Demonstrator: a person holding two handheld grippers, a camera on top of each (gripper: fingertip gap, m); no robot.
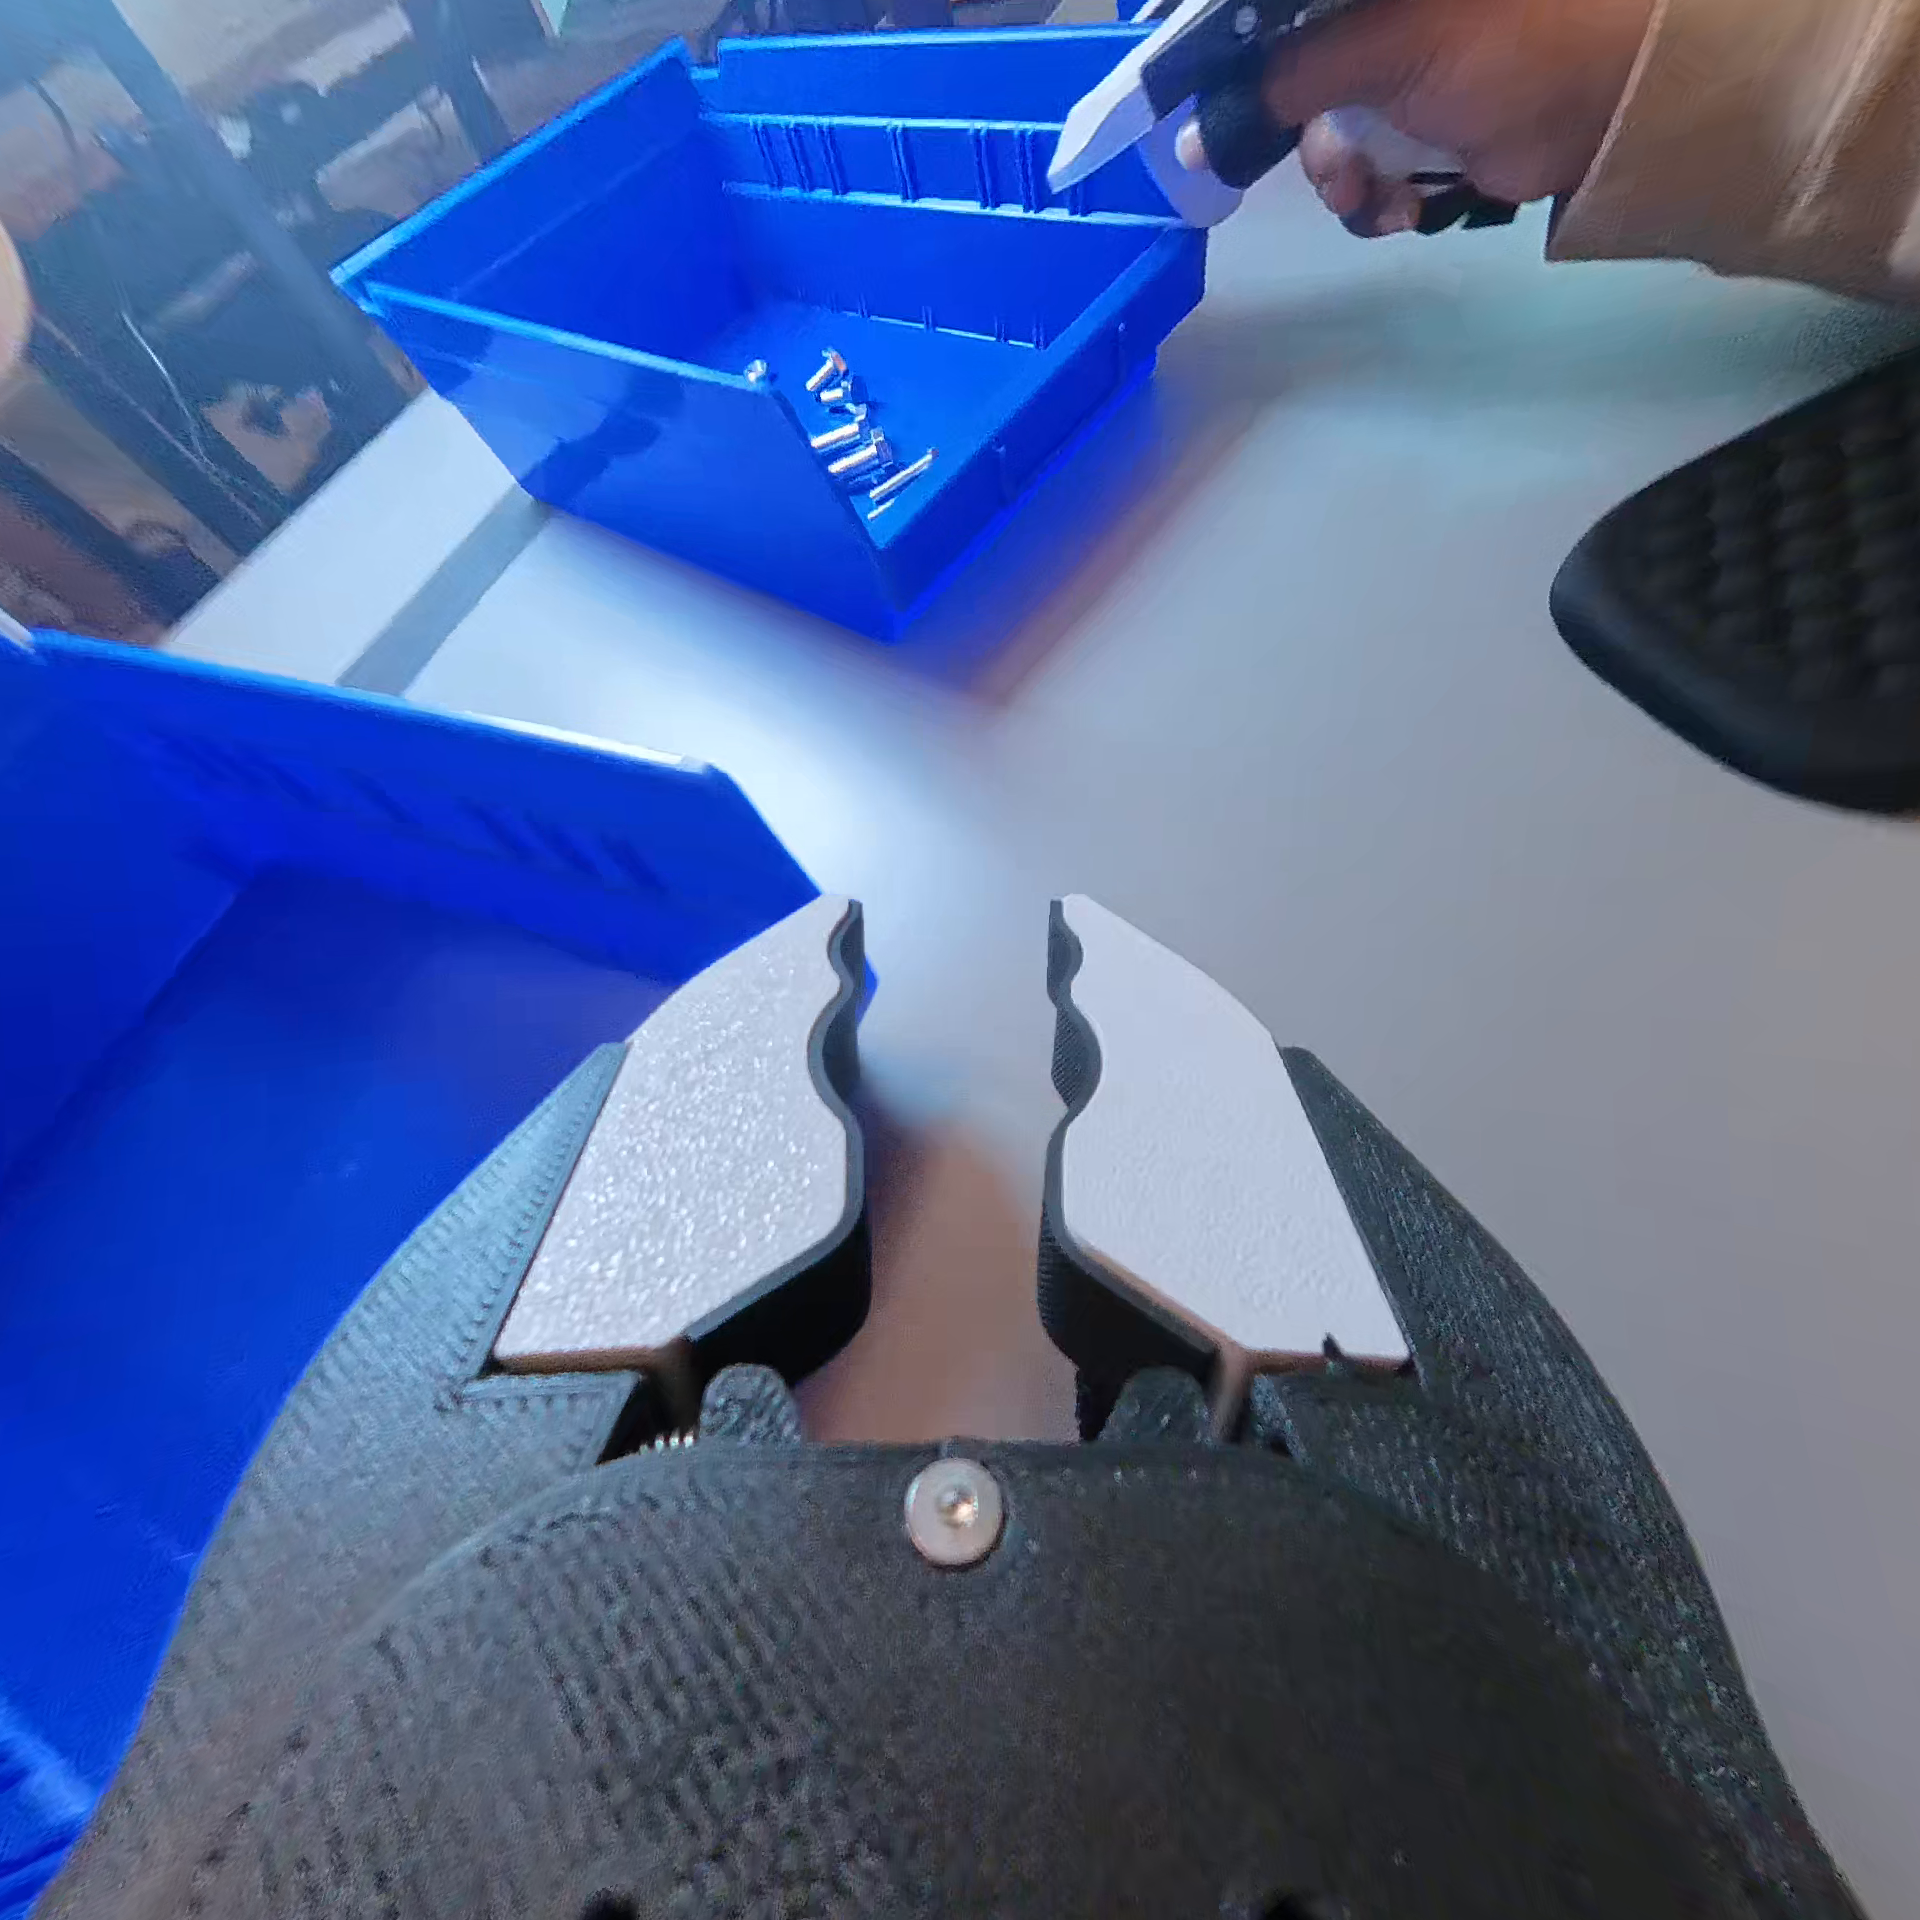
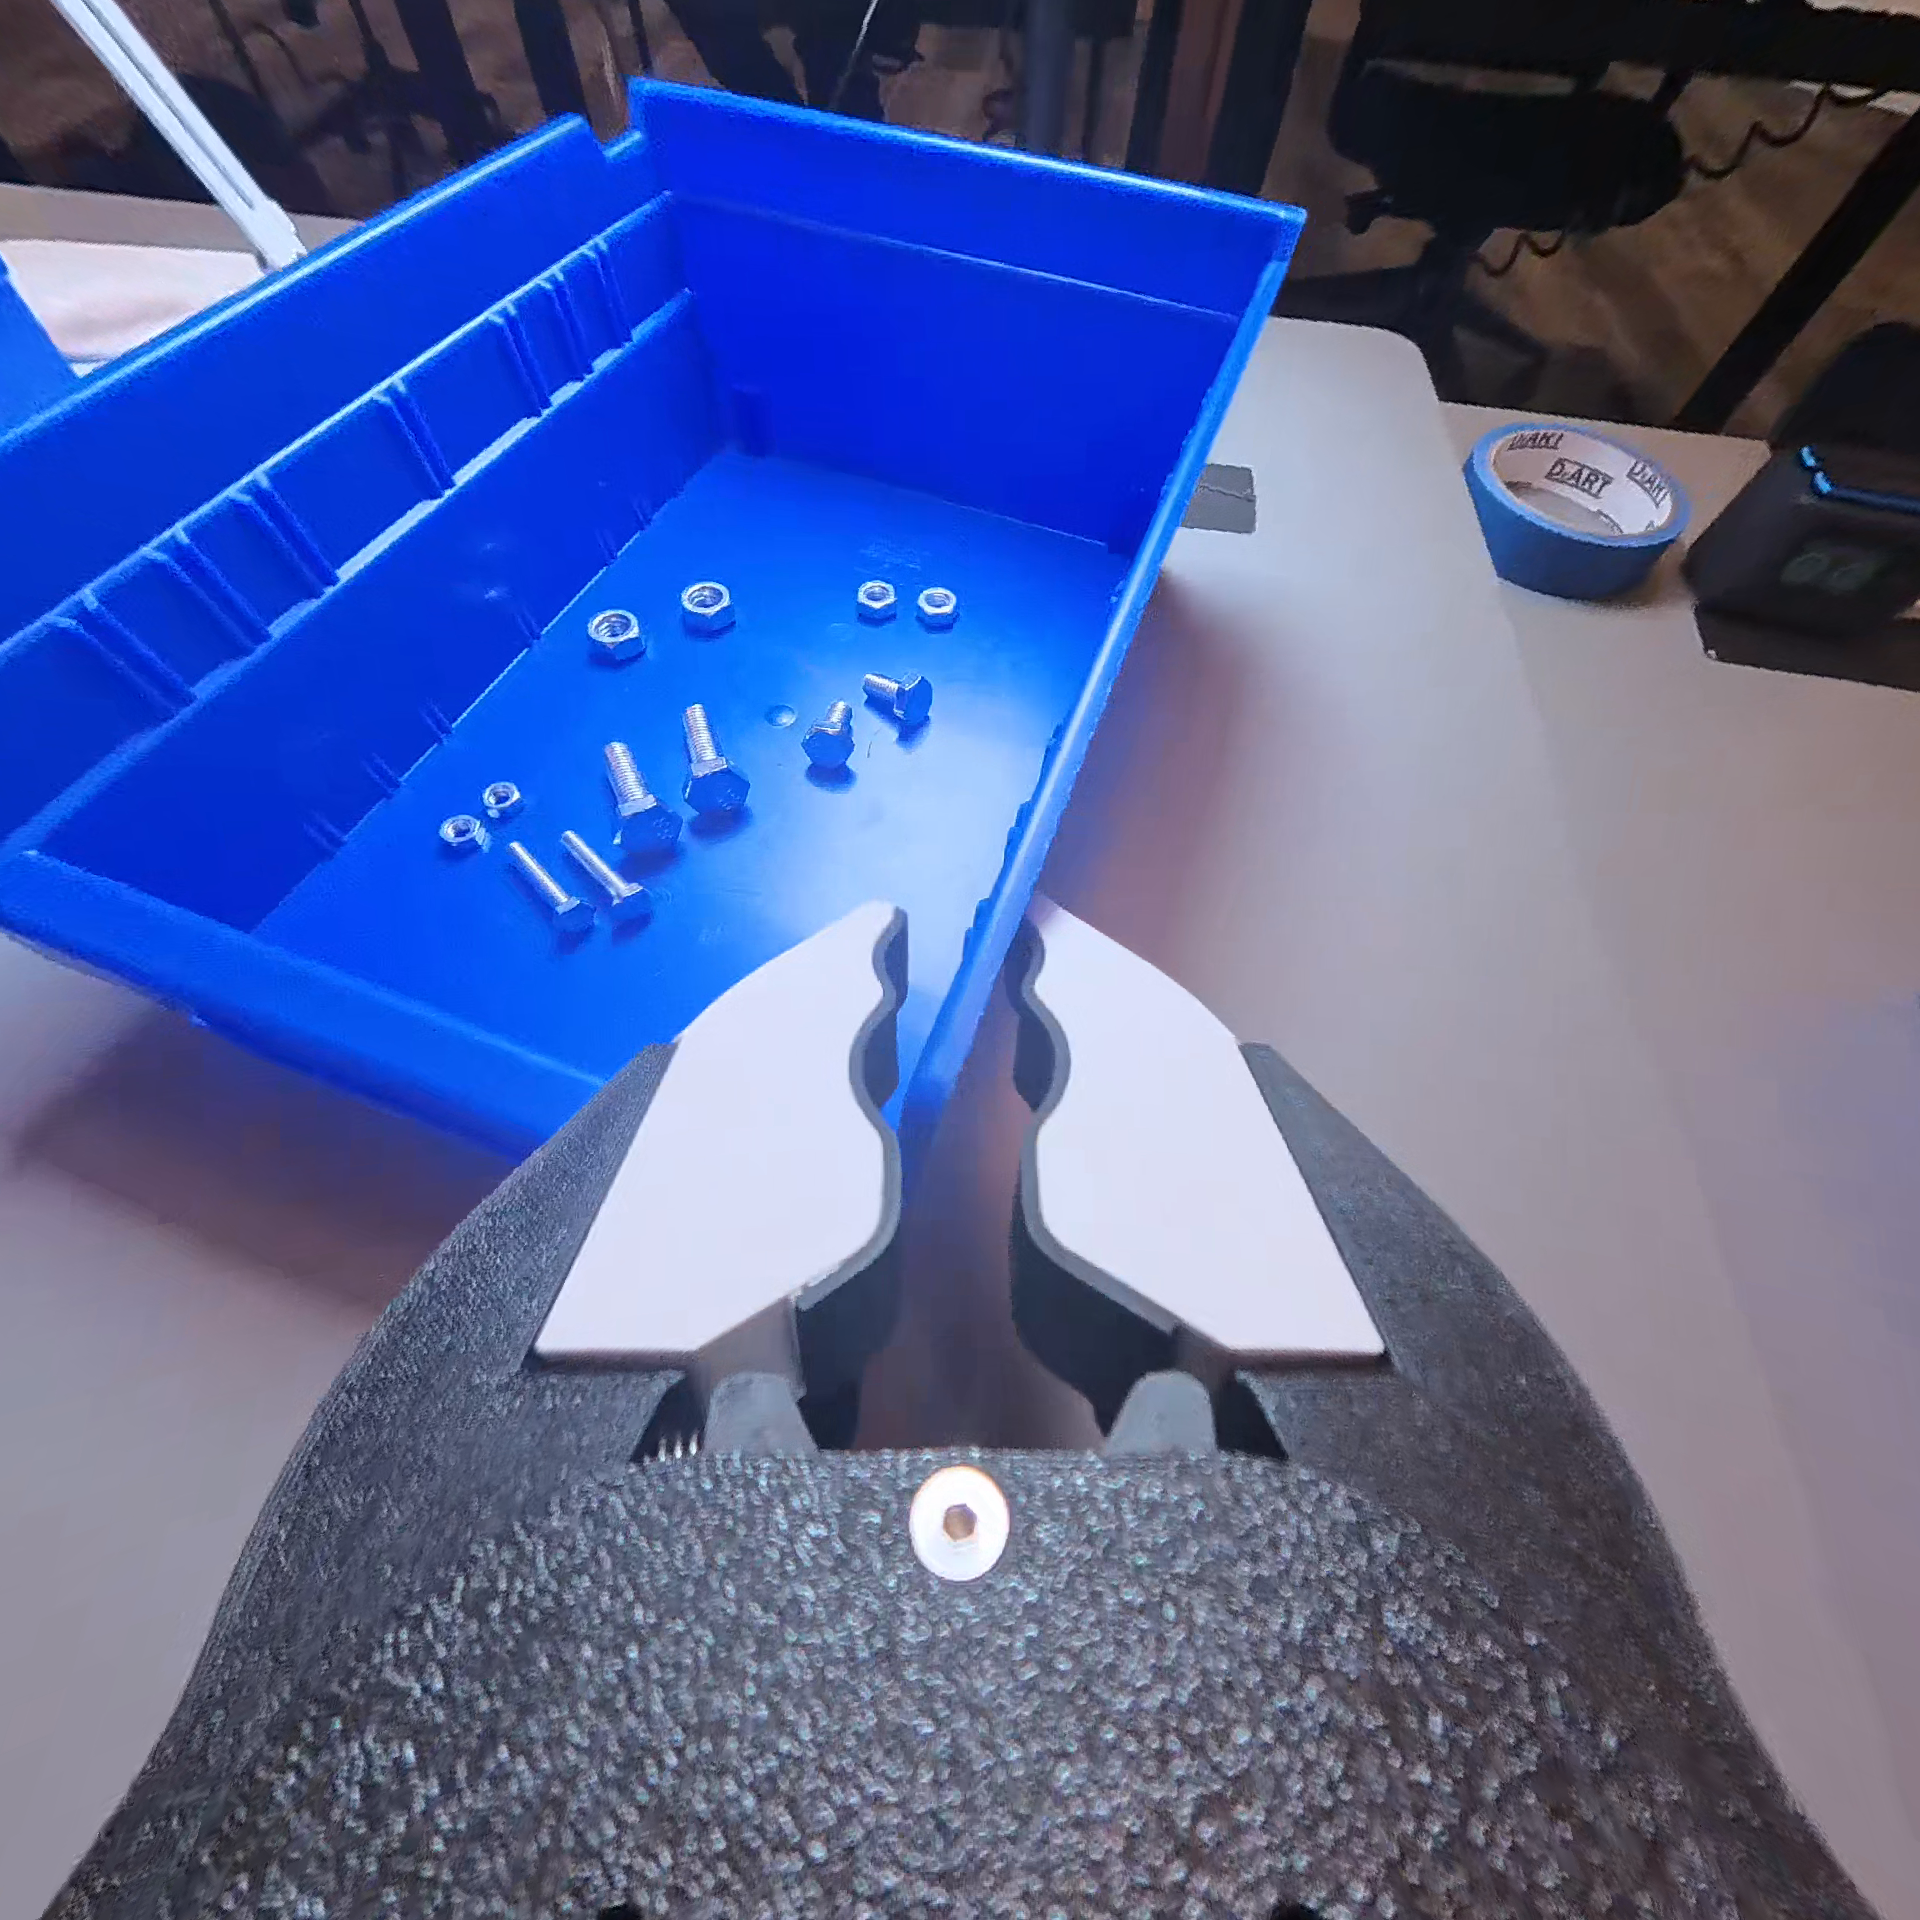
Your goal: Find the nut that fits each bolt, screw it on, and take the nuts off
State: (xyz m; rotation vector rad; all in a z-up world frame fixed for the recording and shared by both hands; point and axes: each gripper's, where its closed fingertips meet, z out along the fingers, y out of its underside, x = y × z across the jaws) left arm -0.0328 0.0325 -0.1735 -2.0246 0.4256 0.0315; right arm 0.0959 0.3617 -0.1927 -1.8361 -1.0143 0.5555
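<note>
**A:** How do your tongs stand?

**B:** My left gripper [image 1: 956, 935] has its two white-faced fingers parted by a moderate gap with nothing between them. It hovers over the pale grey tabletop [image 1: 1299, 831], with only bare surface showing through the gap. My right gripper [image 2: 956, 940] is parted a little less and also carries nothing. In the right wrist view the near right wall of the large blue plastic bin [image 2: 1143, 582] runs up through that gap; whether a finger touches the wall I cannot tell.

**A:** What's around the edges?

**B:** A second blue plastic bin [image 1: 312, 1039] sits just beside my left gripper, its corner near the left finger. A black mesh chair seat [image 1: 1766, 592] lies off to the right. Between these the table is open. By the right gripper, the table right of the bin wall is bare up to a roll of blue tape [image 2: 1574, 509] and a dark box [image 2: 1808, 561] at the far edge.

**A:** And the hardware?

**B:** It is all loose on the large bin's floor. Two big silver hex bolts [image 2: 675, 779] lie in the middle, with two slim long bolts [image 2: 582, 883] nearer me and two short bolts [image 2: 868, 717] to the right. The silver hex nuts [image 2: 660, 618] lie in pairs: two large ones behind the big bolts, two medium ones [image 2: 906, 601] farther right, two tiny ones [image 2: 480, 816] at the left. None is threaded on.
</note>
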